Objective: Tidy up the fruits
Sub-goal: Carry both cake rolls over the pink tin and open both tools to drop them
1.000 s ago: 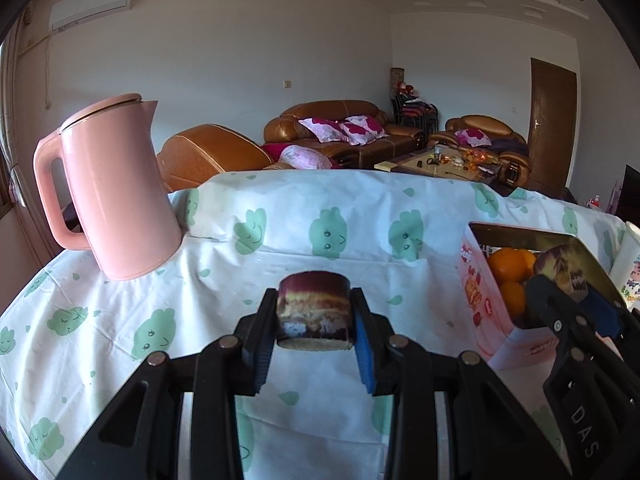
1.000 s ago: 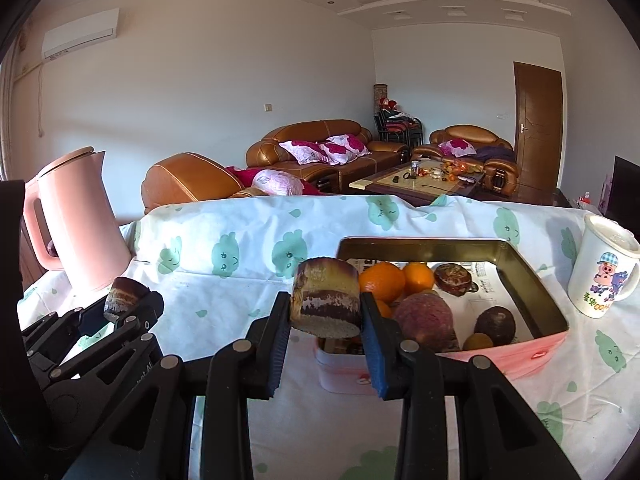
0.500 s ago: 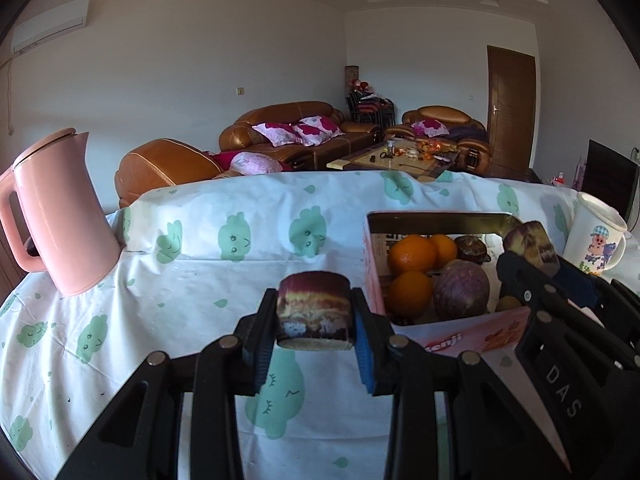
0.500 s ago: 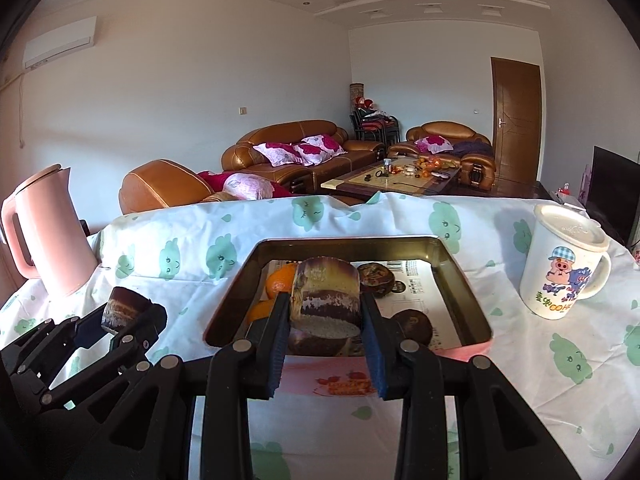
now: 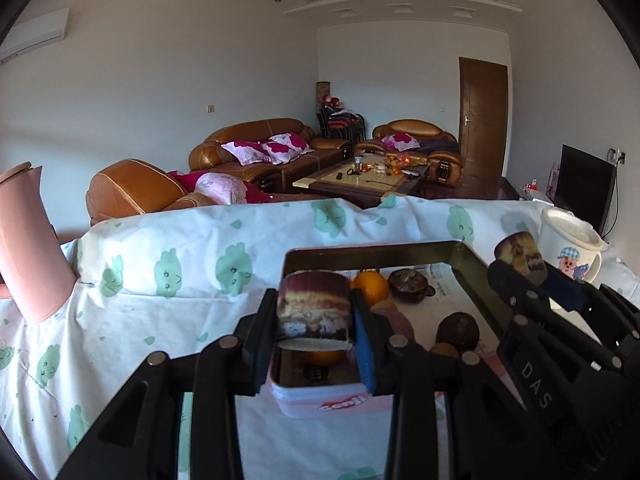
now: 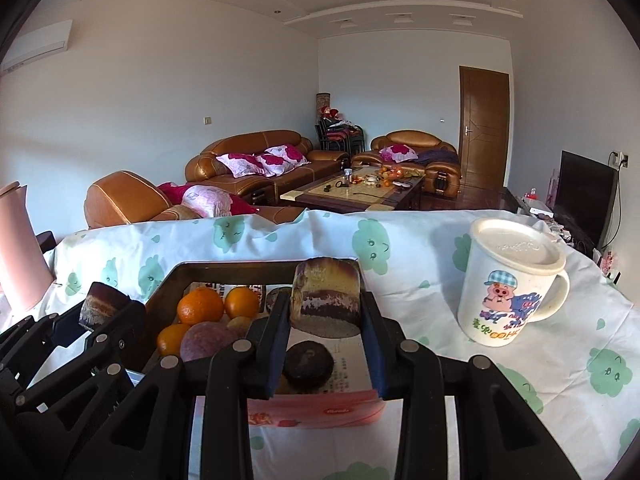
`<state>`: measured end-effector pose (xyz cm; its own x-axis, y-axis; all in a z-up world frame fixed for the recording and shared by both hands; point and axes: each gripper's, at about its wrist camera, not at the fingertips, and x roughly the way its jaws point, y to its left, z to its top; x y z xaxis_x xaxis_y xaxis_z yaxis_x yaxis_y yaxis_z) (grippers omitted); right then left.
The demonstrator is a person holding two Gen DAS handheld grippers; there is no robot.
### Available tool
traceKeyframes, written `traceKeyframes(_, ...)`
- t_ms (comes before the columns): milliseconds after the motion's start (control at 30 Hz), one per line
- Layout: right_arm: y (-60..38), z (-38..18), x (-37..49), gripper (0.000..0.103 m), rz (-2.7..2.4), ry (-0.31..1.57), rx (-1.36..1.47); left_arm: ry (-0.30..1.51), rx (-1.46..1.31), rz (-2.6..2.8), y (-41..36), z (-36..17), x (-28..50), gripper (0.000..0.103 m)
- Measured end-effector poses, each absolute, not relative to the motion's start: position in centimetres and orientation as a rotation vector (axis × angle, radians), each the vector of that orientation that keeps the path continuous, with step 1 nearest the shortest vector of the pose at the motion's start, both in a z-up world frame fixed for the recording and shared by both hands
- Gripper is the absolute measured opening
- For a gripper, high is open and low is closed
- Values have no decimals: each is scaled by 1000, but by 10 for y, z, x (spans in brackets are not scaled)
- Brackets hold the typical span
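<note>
Left gripper (image 5: 314, 318), jaws clamped on a layered cylinder block (image 5: 314, 306), hangs over the pink tin's (image 5: 320, 400) near-left corner; right gripper (image 6: 326, 312) pinches another layered block (image 6: 326, 298) above its near edge. Oranges (image 6: 200, 306) sit inside.

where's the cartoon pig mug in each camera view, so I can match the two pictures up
Left wrist view: the mug sits at the far right edge, behind the right gripper.
Right wrist view: the mug stands large at right of centre, on the tablecloth beside the tin.
Shared landmark: the pink tin of fruit.
</note>
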<state>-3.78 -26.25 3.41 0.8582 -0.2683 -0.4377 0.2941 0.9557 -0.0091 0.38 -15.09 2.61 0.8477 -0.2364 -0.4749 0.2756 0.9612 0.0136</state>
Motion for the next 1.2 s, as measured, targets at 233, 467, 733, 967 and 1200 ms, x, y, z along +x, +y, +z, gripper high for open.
traceKeyframes(233, -280, 34, -27, 36, -324, 459, 62, 507, 87, -283, -172, 21, 25, 37)
traceKeyframes(467, -285, 34, -10, 36, -326, 466, 56, 571, 61, -298, -178, 14, 48, 37)
traceKeyframes(733, -291, 23, 12, 37, -162, 578, 112, 659, 36, -308, -176, 5, 60, 39)
traceKeyframes(967, -302, 15, 22, 36, -16, 617, 225, 657, 13, -250, -164, 8, 58, 62)
traceKeyframes(1200, -307, 11, 23, 37, 68, 624, 292, 648, -7, -263, -158, 10, 55, 67)
